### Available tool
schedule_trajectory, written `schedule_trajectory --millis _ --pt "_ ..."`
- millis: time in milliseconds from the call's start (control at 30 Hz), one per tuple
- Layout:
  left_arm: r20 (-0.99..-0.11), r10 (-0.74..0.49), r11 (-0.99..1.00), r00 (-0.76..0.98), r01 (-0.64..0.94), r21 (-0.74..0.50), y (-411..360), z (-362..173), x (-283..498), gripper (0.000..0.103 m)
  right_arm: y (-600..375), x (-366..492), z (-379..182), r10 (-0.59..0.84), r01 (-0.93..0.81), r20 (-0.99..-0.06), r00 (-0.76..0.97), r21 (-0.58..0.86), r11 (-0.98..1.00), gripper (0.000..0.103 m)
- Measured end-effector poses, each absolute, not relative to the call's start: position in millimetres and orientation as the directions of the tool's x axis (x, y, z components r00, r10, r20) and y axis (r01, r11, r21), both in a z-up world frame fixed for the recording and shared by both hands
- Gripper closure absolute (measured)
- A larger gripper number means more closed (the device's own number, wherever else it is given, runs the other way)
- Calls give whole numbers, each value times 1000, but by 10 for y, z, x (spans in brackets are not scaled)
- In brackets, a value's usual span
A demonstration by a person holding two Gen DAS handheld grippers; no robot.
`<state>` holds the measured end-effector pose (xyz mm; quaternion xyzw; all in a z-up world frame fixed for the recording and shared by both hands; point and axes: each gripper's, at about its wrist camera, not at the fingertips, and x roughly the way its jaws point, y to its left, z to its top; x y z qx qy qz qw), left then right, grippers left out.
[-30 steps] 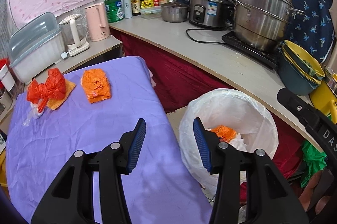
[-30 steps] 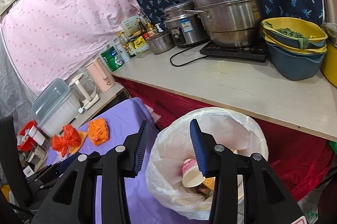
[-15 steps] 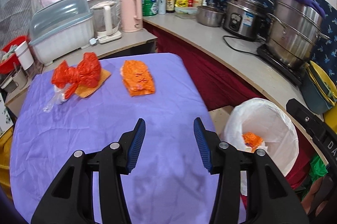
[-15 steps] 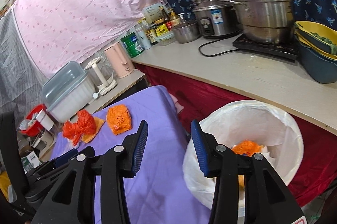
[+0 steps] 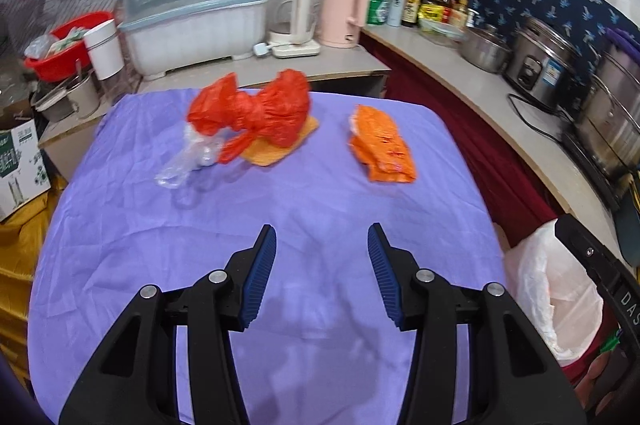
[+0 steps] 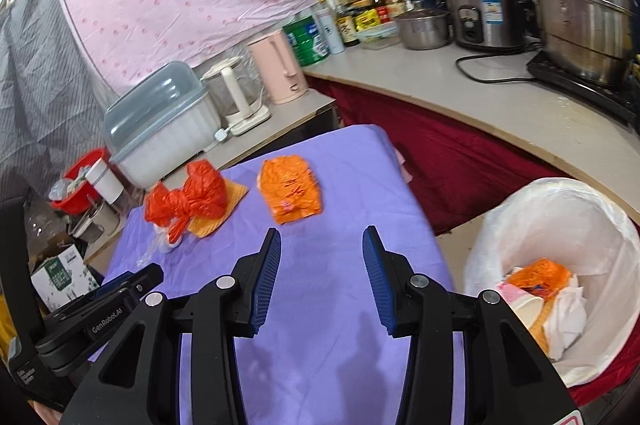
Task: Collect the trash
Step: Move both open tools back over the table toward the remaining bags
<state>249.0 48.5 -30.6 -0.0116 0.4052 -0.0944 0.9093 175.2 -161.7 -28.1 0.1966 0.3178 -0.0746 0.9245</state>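
On the purple table (image 5: pixel 280 209) lie an orange packet (image 5: pixel 382 145), a red plastic bag (image 5: pixel 256 111) on an orange wrapper (image 5: pixel 280 149), and a clear crumpled plastic piece (image 5: pixel 188 163). My left gripper (image 5: pixel 322 237) is open and empty above the table's near half. My right gripper (image 6: pixel 322 241) is open and empty over the table, short of the orange packet (image 6: pixel 290 193) and the red bag (image 6: pixel 188 201). The white-lined bin (image 6: pixel 560 225) stands to the right and holds trash, including an orange packet (image 6: pixel 538 277). The bin also shows in the left wrist view (image 5: pixel 548 301).
A counter (image 6: pixel 480 97) curves behind and to the right, with pots, a rice cooker (image 6: pixel 484 11), a pink kettle (image 5: pixel 342 11) and a covered dish rack (image 5: pixel 196 17). A red basin (image 5: pixel 60 45) and a box (image 5: pixel 20 165) sit left of the table.
Both grippers have swung left from over the bin to over the purple table. The trash on the table now lies ahead of both. Both stayed open.
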Motion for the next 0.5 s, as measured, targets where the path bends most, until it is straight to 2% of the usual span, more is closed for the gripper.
schedule_trajectory --millis 500 --pt "-772 -52 996 633 -28 -90 1545 -702 3283 46 -969 2835 -672 62 174 -681 729 271 947 61"
